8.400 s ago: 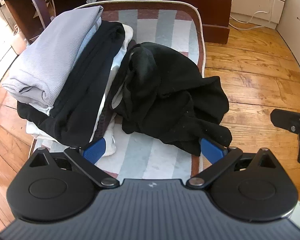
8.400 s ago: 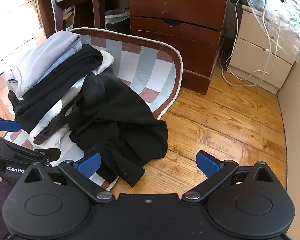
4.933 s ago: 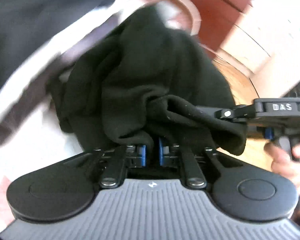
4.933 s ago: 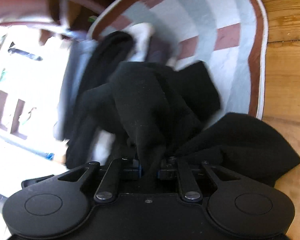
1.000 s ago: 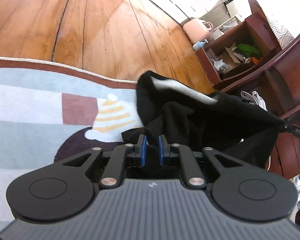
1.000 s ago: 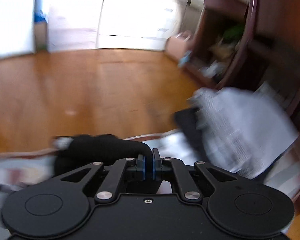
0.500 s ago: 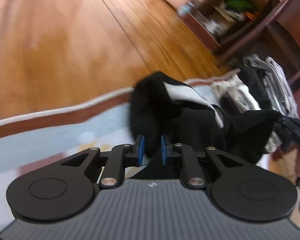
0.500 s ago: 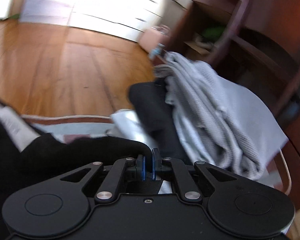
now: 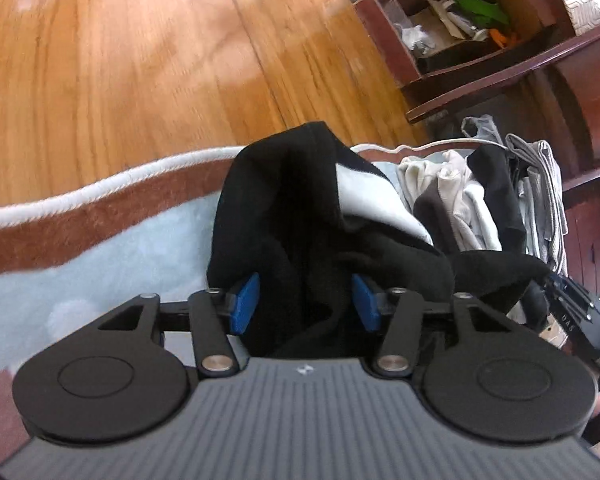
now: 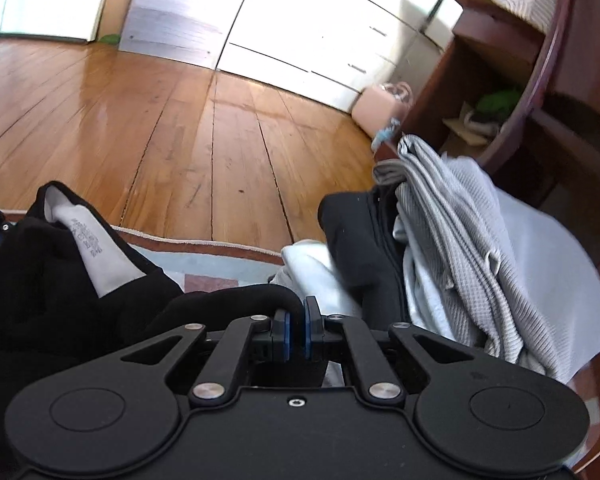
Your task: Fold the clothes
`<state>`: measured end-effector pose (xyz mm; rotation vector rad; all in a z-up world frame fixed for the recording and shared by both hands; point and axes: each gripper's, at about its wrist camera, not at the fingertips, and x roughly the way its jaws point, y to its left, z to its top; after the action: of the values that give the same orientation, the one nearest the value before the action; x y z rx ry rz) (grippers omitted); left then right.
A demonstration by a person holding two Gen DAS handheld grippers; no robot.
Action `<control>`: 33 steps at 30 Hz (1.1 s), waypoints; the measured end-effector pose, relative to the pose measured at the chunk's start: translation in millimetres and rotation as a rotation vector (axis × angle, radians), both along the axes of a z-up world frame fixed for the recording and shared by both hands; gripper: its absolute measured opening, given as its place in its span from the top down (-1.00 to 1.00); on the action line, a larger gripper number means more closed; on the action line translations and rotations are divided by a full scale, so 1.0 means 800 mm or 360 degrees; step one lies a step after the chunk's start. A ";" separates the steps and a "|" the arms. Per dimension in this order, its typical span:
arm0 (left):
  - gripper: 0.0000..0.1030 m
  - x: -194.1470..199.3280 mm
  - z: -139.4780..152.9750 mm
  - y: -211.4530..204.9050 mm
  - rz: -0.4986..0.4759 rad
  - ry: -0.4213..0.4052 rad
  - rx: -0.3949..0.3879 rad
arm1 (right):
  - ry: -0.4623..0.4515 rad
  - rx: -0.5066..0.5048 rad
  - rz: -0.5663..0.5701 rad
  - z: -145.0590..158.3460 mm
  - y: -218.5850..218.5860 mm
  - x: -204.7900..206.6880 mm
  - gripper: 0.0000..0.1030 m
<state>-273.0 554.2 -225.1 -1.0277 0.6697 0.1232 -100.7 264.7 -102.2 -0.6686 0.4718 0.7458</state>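
Garment [image 9: 284,216], black with a white lining panel showing, is bunched on the rug [image 9: 100,232] near its brown-and-white border, one end strung toward the right side. Left tongs [image 9: 306,300] are opening: blue pads stand apart with black cloth between them, and no press on the cloth is seen. Right tongs [image 10: 296,330] are pinched nearly closed on a black fold that arches over the left pad.

Step in hand, as judged: the left corner is being let go onto the rug while the right end is held taut. To do it well, the left pads should be drawn clear without dragging cloth along, and the right end laid down only when the fabric is spread flat, lining turned under.

Edges and room: the rug border runs just beyond the garment, with bare wood floor [image 10: 180,128] past it, so little rug is left on that side for spreading. A pile [image 10: 452,248] of folded grey, black and white clothes sits just beside the right tongs and crowds that side. Dark wood shelving [image 9: 480,32] stands behind the pile. Open floor is wide and unobstructed ahead.
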 end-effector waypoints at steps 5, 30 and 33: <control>0.89 -0.005 0.027 -0.015 0.0071 0.0183 0.0107 | 0.0041 0.0123 -0.0027 0.006 0.001 -0.008 0.85; 1.00 -0.331 0.319 -0.146 0.1181 0.0060 0.1286 | -0.0090 0.0591 0.0366 0.173 -0.037 -0.130 0.87; 1.00 -0.348 0.317 -0.113 0.1086 -0.0119 0.0895 | -0.0183 0.0556 0.0305 0.183 -0.018 -0.113 0.87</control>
<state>-551.7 463.7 28.6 -0.6695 0.1666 0.8176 -191.1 250.6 44.2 -0.4284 0.1659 0.9386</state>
